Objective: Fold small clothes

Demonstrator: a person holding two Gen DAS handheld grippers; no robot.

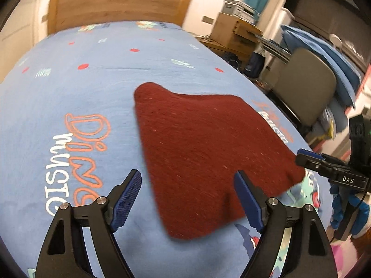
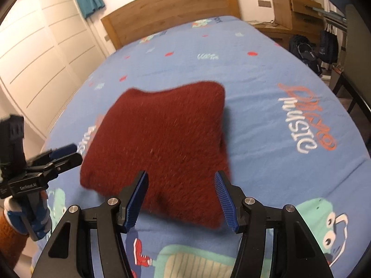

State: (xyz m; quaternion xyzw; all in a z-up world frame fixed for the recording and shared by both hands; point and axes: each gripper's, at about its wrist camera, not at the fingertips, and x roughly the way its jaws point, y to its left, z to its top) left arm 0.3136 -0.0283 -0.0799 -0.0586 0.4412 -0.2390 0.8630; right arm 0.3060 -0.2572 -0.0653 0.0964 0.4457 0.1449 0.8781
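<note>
A dark red knitted garment (image 1: 204, 148) lies folded into a rough square on the blue printed bedspread (image 1: 81, 92). My left gripper (image 1: 187, 173) hovers over its near left edge, jaws wide apart, nothing between the pads. In the right wrist view the same garment (image 2: 162, 134) fills the middle, and my right gripper (image 2: 182, 173) stands open just above its near edge, pads clear of the cloth. Each gripper shows in the other's view: the right gripper (image 1: 310, 159) at the garment's right corner, the left gripper (image 2: 67, 153) beside its left edge, both held by gloved hands.
A wooden headboard (image 1: 116, 4) closes the far end of the bed. To the right stand a grey chair (image 1: 303, 88), a desk with boxes (image 1: 234, 30) and dark bags (image 2: 306, 53) on the floor. White wardrobe doors (image 2: 41, 58) line the left side.
</note>
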